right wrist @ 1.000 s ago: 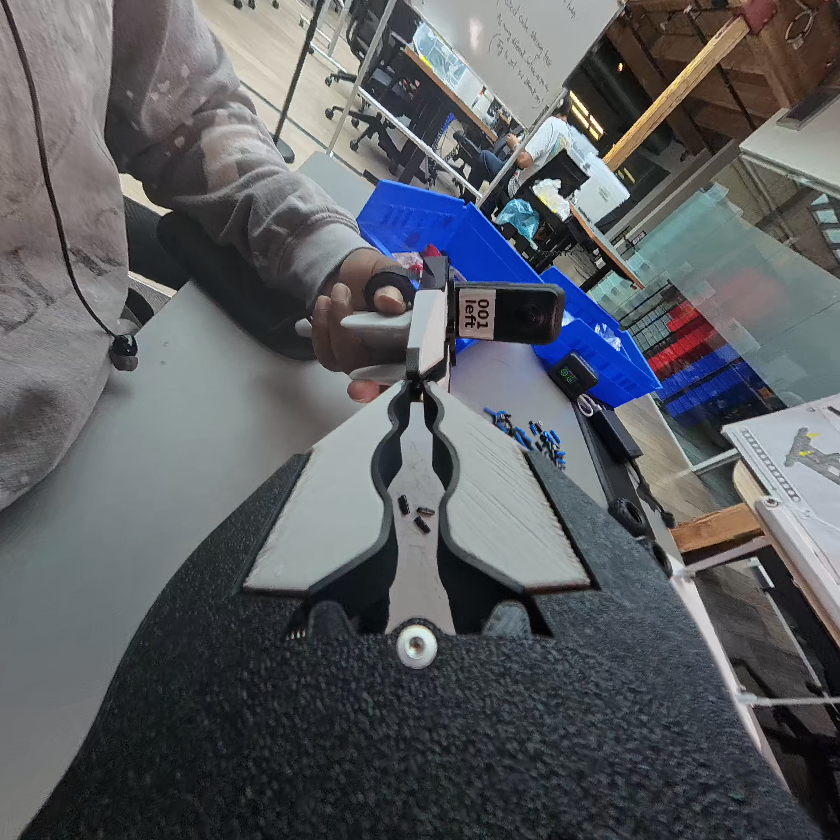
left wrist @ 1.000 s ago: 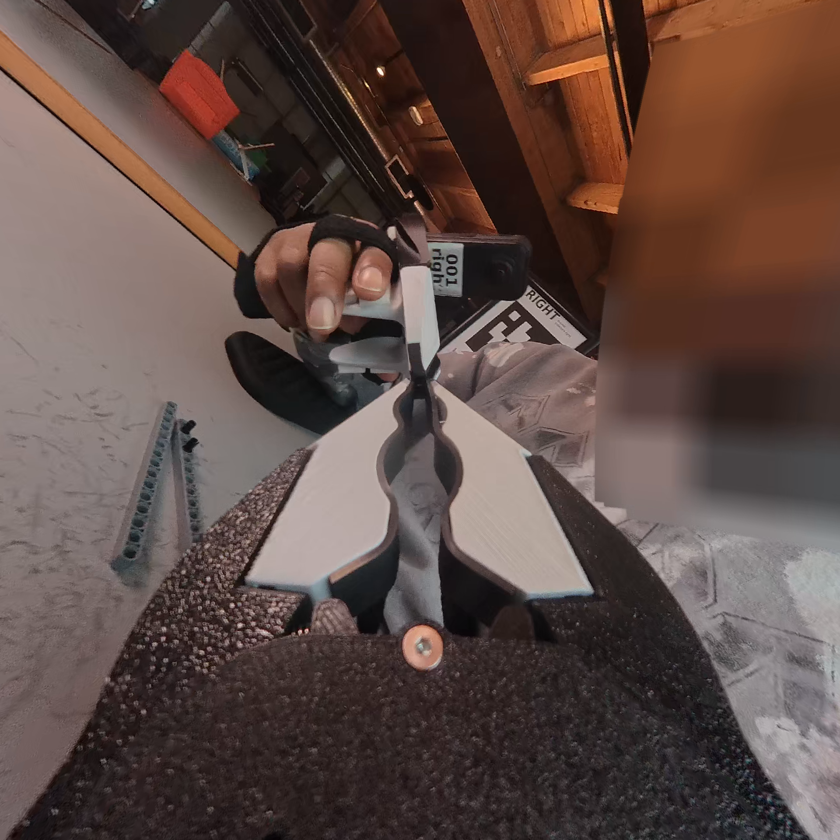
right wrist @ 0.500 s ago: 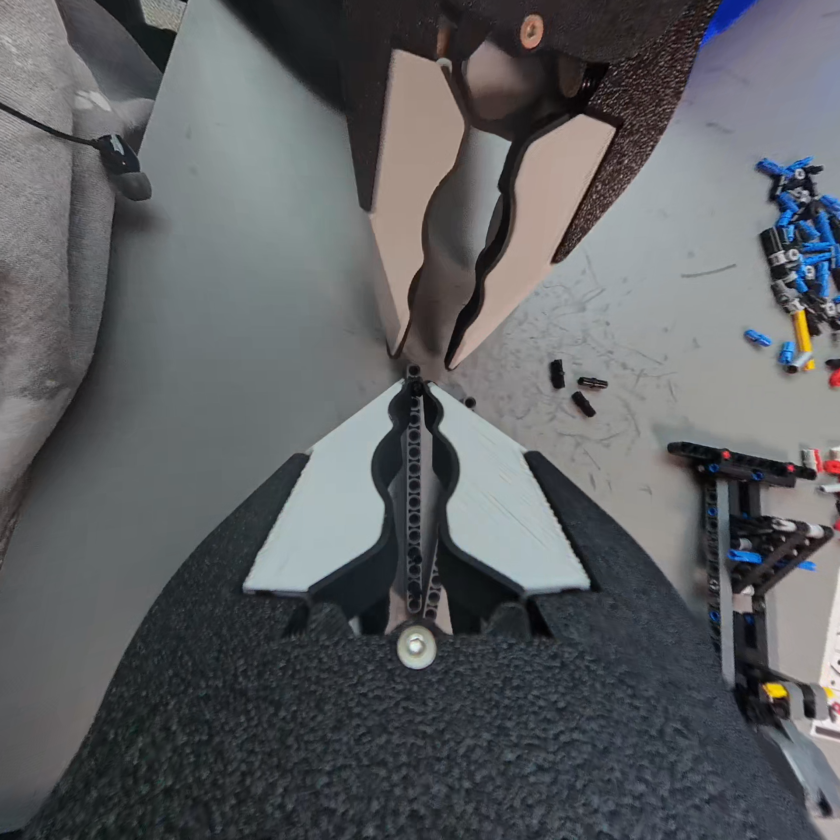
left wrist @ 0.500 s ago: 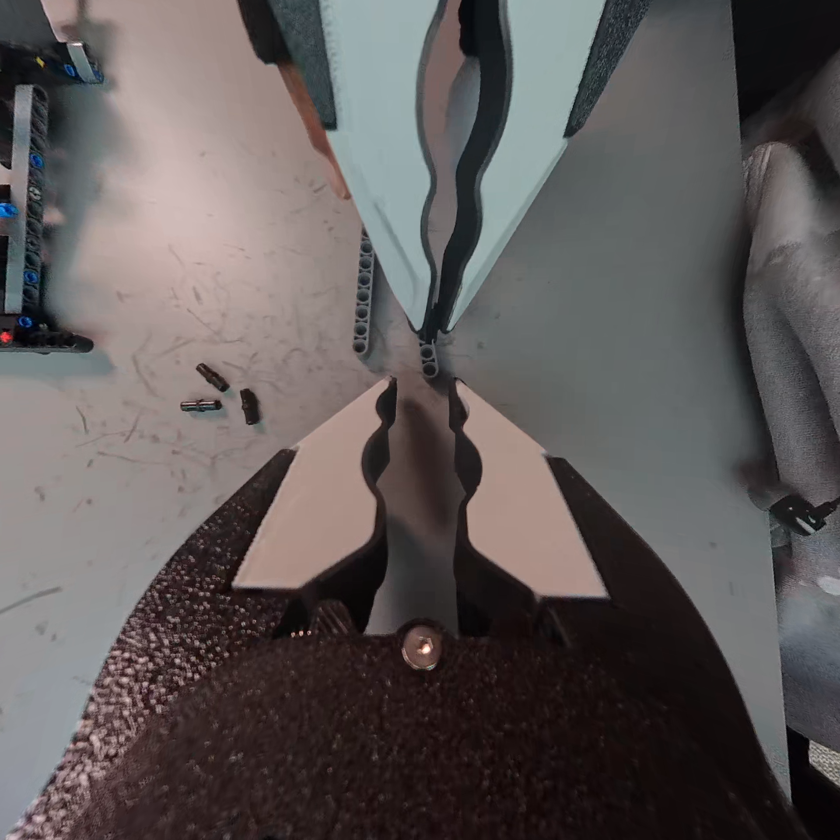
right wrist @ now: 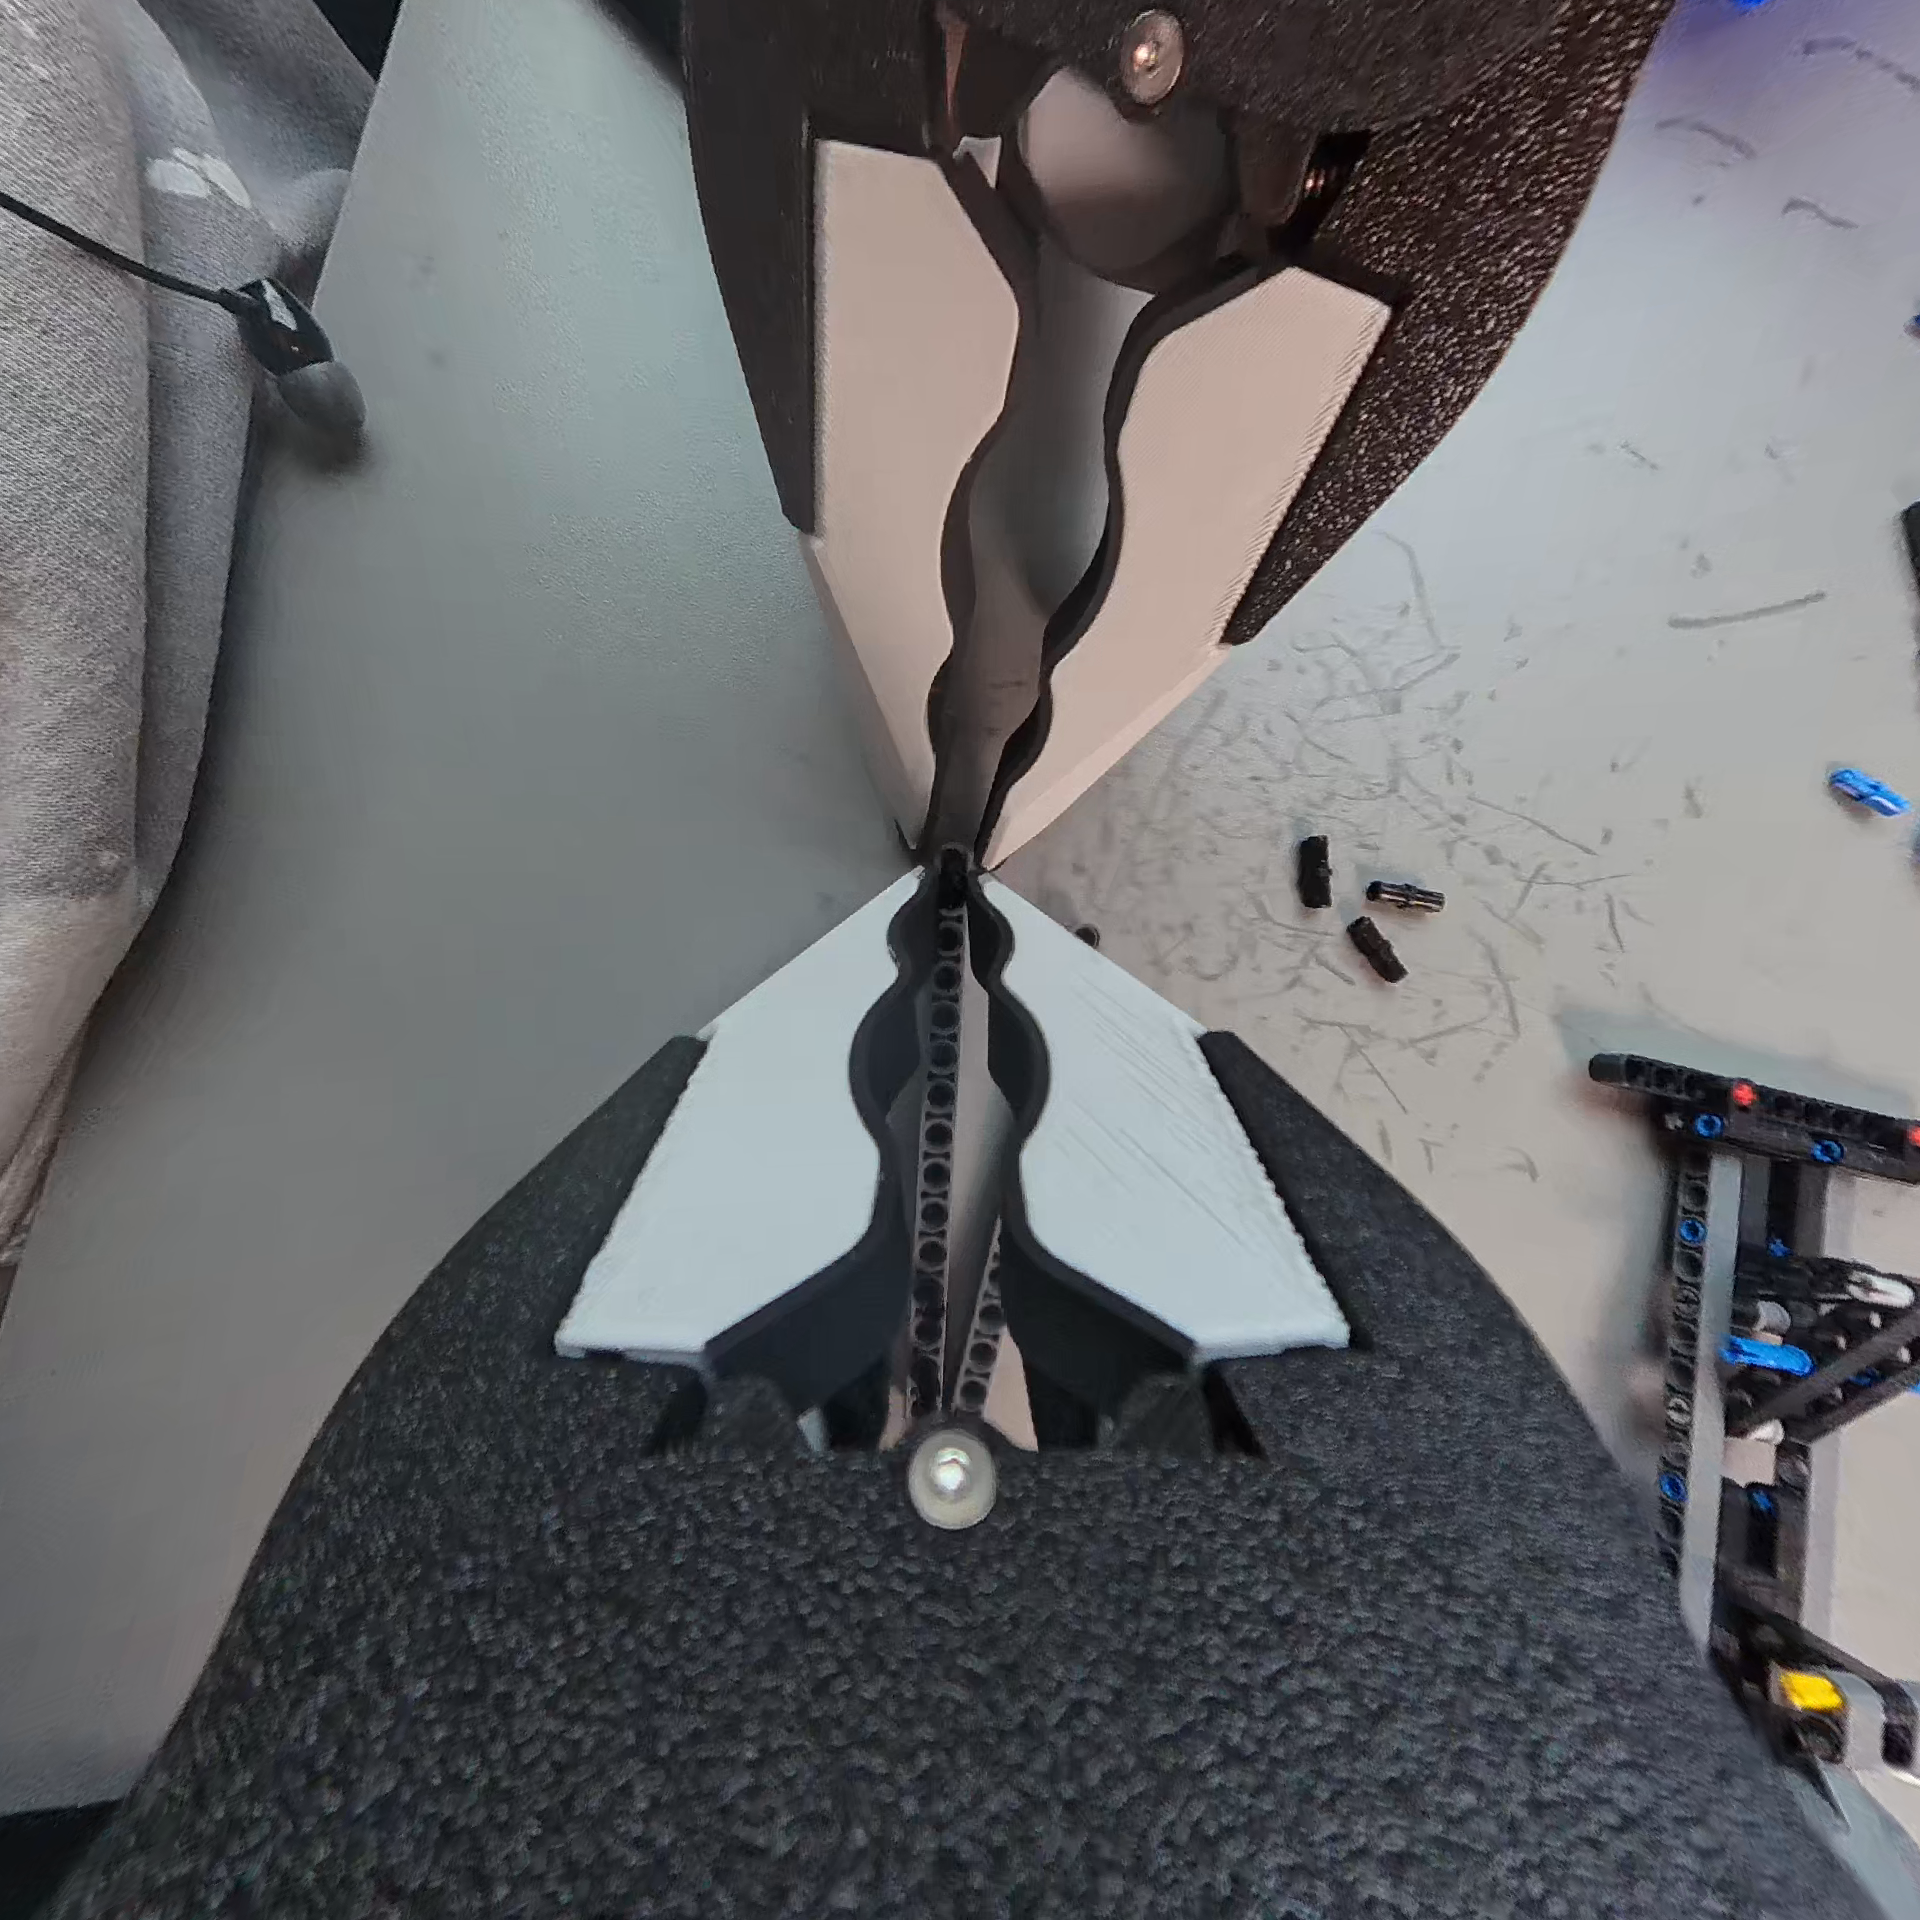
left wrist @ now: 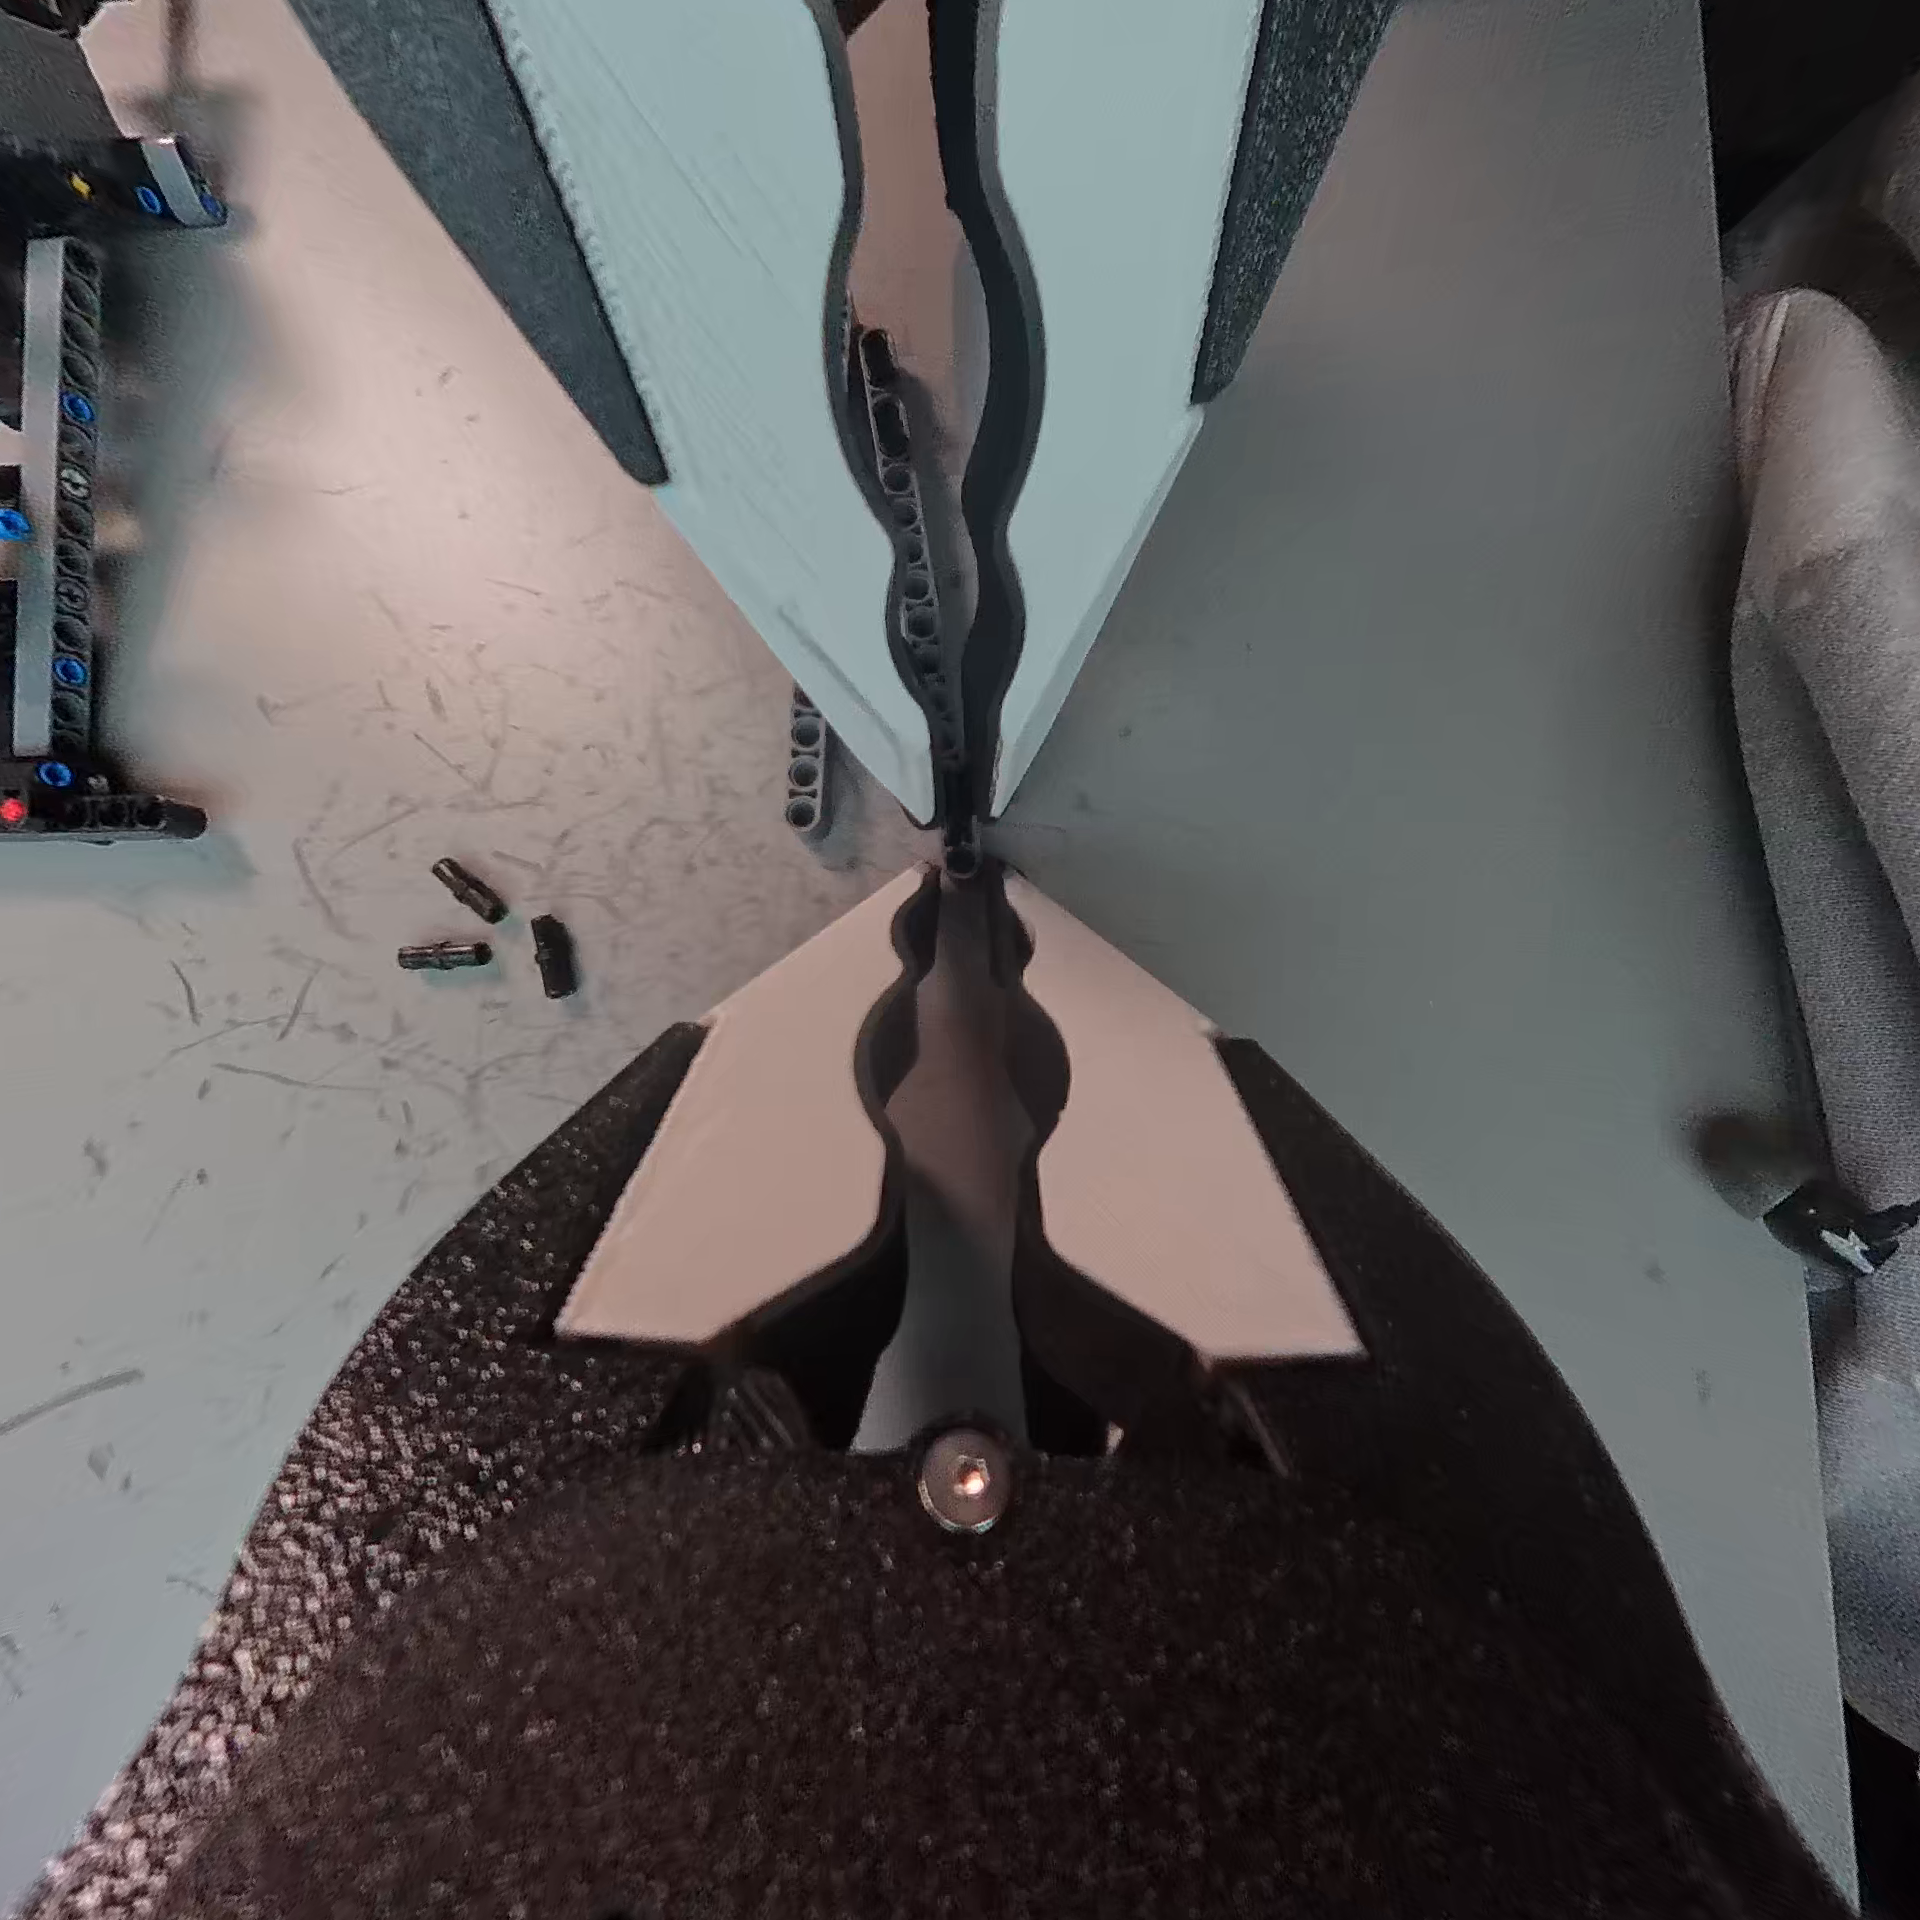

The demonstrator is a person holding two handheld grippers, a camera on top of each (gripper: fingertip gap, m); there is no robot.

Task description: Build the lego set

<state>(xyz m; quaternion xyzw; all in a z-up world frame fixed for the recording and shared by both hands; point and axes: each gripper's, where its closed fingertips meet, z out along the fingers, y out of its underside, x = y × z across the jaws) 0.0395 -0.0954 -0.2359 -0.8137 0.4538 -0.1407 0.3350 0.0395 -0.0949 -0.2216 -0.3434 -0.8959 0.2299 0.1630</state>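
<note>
Step in hand: a long grey beam (right wrist: 940, 1101) was held up over the tabletop (left wrist: 1351, 727), and a small black pin (left wrist: 962, 858) looked to be lined up with its end hole

Right hand-held gripper (right wrist: 951, 883): its jaws were squeezed nearly closed on the long grey beam, which ran back between them

Left hand-held gripper (left wrist: 964, 878): it was set tip to tip with the other one, jaws almost closed; whether the small black pin was held in it could not be told

Other parts: a second beam (left wrist: 807, 769) lay flat just beside the tips, three black pins (left wrist: 488, 935) lay near, and the half-built frame (right wrist: 1766, 1299) stood well apart

Next move: a straight, gentle push of pin into hole was likely needed

Hard to see: the meeting point was tiny and dark, and the frame was cut off at the edge
</note>
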